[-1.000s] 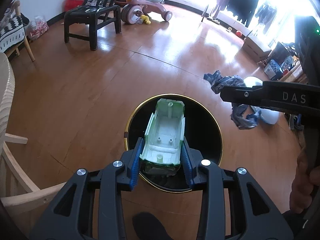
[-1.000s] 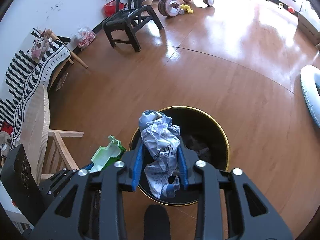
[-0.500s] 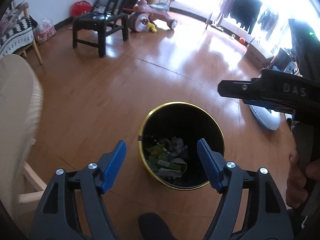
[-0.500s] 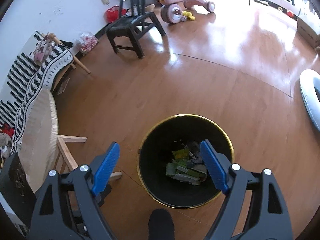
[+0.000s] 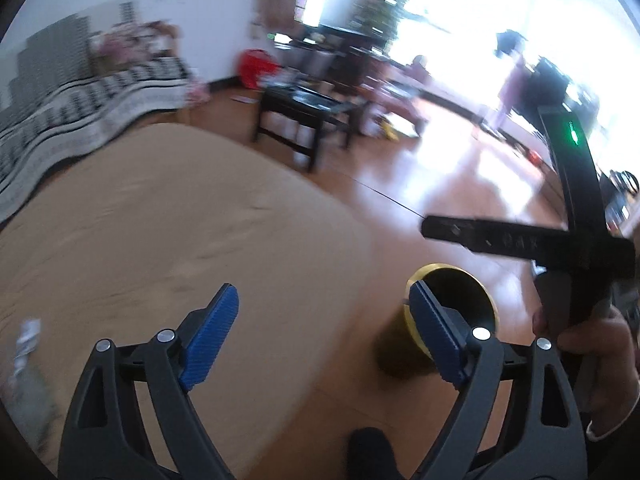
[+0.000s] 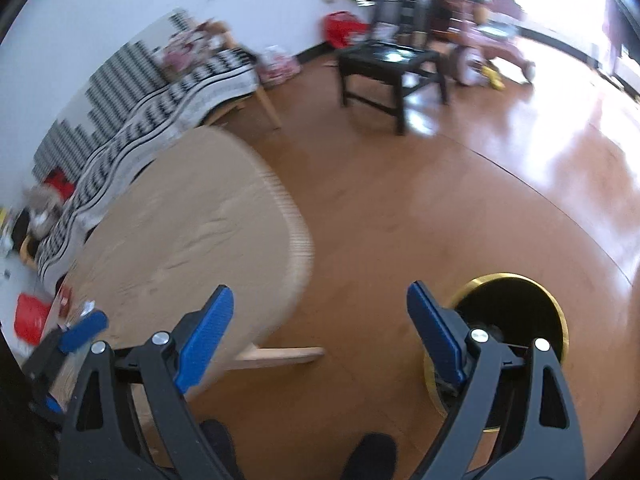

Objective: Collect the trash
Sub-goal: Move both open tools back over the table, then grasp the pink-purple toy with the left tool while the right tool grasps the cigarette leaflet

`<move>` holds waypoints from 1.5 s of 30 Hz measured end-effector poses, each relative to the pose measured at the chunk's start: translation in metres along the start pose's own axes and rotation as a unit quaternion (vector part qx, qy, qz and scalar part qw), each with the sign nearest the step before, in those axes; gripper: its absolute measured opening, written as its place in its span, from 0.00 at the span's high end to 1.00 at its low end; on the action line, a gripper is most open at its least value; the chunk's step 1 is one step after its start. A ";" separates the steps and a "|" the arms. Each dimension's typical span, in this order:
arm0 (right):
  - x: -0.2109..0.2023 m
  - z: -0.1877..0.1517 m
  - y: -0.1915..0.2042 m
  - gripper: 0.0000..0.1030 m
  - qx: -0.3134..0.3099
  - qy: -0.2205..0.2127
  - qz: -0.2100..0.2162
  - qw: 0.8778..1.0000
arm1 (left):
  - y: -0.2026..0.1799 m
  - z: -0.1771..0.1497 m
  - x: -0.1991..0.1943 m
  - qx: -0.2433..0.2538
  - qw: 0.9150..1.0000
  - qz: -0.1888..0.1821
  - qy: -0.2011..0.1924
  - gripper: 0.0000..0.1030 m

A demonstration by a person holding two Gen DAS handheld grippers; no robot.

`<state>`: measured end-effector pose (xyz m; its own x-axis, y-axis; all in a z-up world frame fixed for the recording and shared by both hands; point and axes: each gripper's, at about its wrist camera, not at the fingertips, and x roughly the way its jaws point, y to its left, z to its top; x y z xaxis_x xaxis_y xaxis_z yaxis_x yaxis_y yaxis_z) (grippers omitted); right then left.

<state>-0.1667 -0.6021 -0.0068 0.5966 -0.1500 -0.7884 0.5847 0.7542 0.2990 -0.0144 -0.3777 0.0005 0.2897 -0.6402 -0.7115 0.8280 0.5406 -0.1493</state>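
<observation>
My left gripper (image 5: 324,330) hangs over the edge of a round tan table (image 5: 180,220). Its jaws are opening and nothing is between them. The black bin with a gold rim (image 5: 460,300) stands on the floor to the right, partly behind my right-hand pad. A crumpled clear wrapper (image 5: 28,344) lies blurred at the table's left edge. My right gripper (image 6: 320,328) is over the floor between the table (image 6: 192,216) and the bin (image 6: 516,312), its jaws also opening and empty. A hand (image 5: 592,356) holds the right gripper.
A black chair (image 6: 392,68) and a pink ride-on toy (image 6: 492,44) stand at the back of the wooden floor. A striped blanket (image 6: 152,108) covers a seat behind the table. Small red things (image 6: 64,300) lie near the table's left edge.
The left gripper dropped the green tray and the right the crumpled paper into the bin; both opened. Both then swung up and left, from over the bin towards the table.
</observation>
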 end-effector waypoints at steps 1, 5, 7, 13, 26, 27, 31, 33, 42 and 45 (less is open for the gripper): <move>0.003 0.001 0.016 0.17 -0.011 0.001 0.006 1.000 | 0.019 -0.001 -0.011 -0.013 1.000 0.015 -0.004 0.18; 0.020 0.004 0.089 0.17 -0.053 0.012 0.033 0.998 | 0.087 -0.014 -0.053 -0.063 0.995 0.069 -0.022 0.17; 0.031 0.000 0.128 0.17 -0.077 0.019 0.047 0.996 | 0.121 -0.023 -0.075 -0.085 0.991 0.097 -0.029 0.16; 0.063 -0.019 0.240 0.17 -0.149 0.049 0.081 0.984 | 0.209 -0.064 -0.129 -0.145 0.974 0.170 -0.036 0.13; 0.118 -0.085 0.387 0.17 -0.266 0.122 0.144 0.945 | 0.333 -0.136 -0.166 -0.228 0.946 0.231 -0.009 0.11; 0.120 -0.091 0.393 0.17 -0.284 0.126 0.148 0.939 | 0.338 -0.136 -0.163 -0.230 0.946 0.229 -0.006 0.11; 0.121 -0.111 0.402 0.17 -0.325 0.136 0.150 0.924 | 0.351 -0.139 -0.149 -0.234 0.947 0.221 0.004 0.11; 0.121 -0.119 0.401 0.13 -0.327 0.143 0.158 0.921 | 0.353 -0.135 -0.142 -0.231 0.948 0.217 0.003 0.11; 0.114 -0.136 0.414 0.07 -0.357 0.132 0.175 0.908 | 0.358 -0.125 -0.102 -0.208 0.950 0.231 0.034 0.10; 0.112 -0.141 0.421 0.07 -0.378 0.128 0.175 0.900 | 0.359 -0.128 -0.098 -0.212 0.949 0.230 0.042 0.10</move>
<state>0.0680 -0.2114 -0.0450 0.4679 0.2614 -0.8443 -0.2145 0.9603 0.1784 0.1926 -0.0512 -0.0711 0.5188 -0.2469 -0.8185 0.3498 0.9349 -0.0602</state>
